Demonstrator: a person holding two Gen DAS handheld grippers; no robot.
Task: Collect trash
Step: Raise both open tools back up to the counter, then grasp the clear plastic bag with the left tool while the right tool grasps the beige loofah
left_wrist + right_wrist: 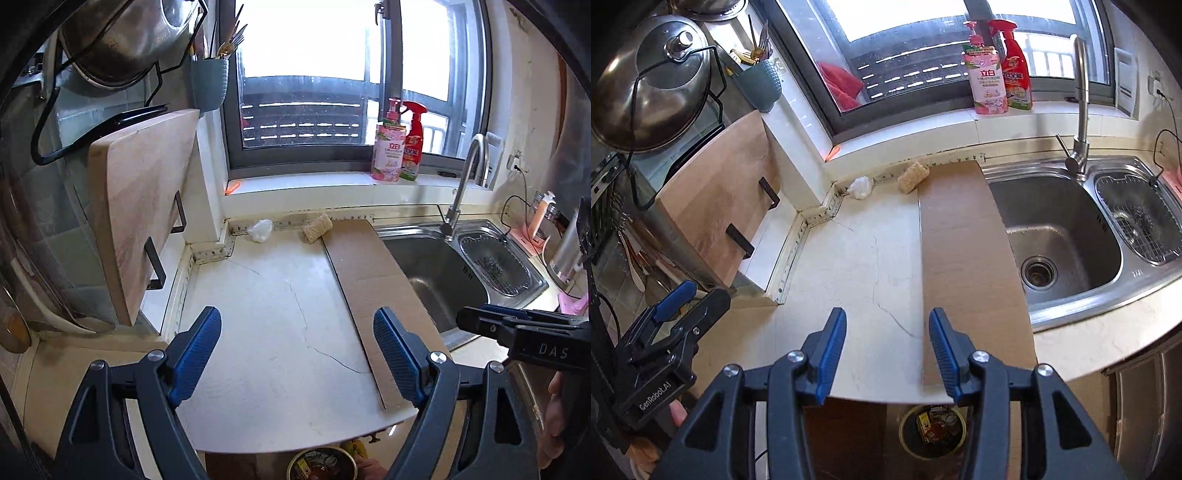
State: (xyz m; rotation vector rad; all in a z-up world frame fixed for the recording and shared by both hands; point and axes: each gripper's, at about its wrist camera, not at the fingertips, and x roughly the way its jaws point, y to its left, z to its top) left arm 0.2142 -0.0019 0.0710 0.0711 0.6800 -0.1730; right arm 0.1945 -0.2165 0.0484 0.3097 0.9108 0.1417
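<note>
A crumpled white wad (260, 229) (860, 187) lies at the back of the counter, by the wall corner. Beside it, to the right, sits a tan noodle-like block (317, 228) (913, 176), touching the far end of a long cardboard strip (373, 291) (964, 258). On the floor below the counter edge stands a trash bin (323, 463) (932, 428) with wrappers inside. My left gripper (297, 354) hovers open over the near counter, nothing between its jaws. My right gripper (888, 350) is also open and empty, above the counter's front edge. Both are far from the wad and the block.
A steel sink (1060, 236) with a tap (1080, 110) lies right of the cardboard, a drain basket (1141, 221) beside it. A wooden cutting board (140, 221) leans at the left. Two bottles (399, 144) stand on the window sill. Pots hang on a rack (122, 44).
</note>
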